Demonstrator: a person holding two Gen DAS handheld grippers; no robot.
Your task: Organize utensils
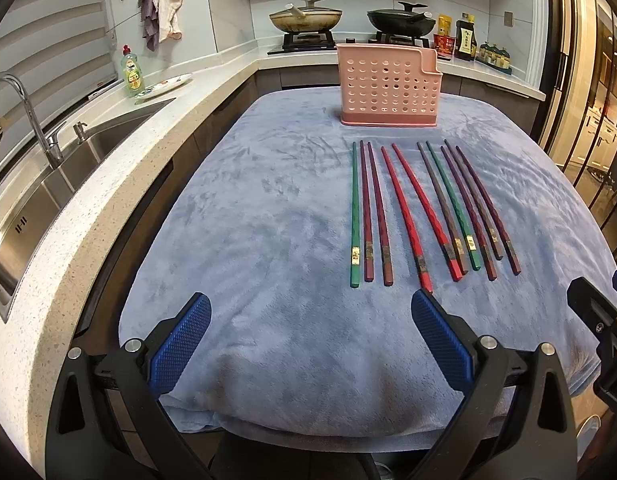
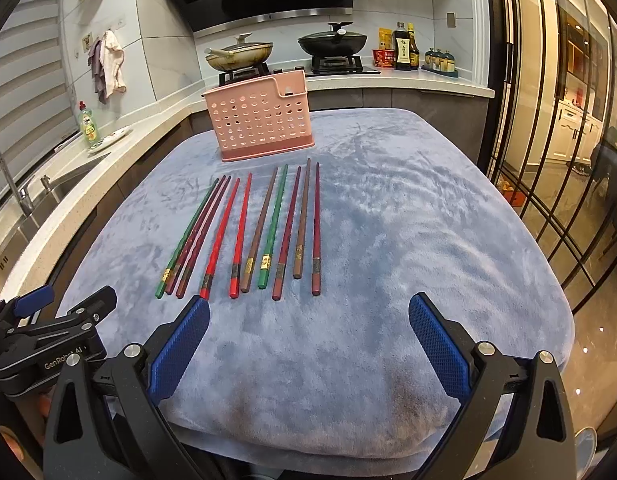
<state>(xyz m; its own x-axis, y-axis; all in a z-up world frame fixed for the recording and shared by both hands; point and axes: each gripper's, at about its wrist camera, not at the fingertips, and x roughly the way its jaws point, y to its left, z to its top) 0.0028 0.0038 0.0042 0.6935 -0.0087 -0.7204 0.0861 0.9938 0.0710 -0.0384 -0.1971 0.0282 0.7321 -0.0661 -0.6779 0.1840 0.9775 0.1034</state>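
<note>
Left tool [image 1: 310, 334], seen through its own wrist camera, stands with both blue ribbed pads wide apart and holds nothing; I have it low over the near edge of the tabletop's grey-blue fleece cloth [image 1: 268, 240]. Ten slender lacquered chopsticks [image 1: 424, 212] in green, maroon, brown and red lie side by side on the cloth, thick ends toward me. Beyond their tips stands the pink perforated plastic holder [image 1: 388, 92], upright.

Right tool [image 2: 308, 334], in the right wrist view, is likewise spread fully and empty. The chopsticks [image 2: 260, 232] lie ahead and to its left, the holder [image 2: 260, 120] behind them. I judge no stick is yet stowed: this is the approach step. The next move calls for closing squarely on one thin stick without disturbing its touching neighbours.
</note>
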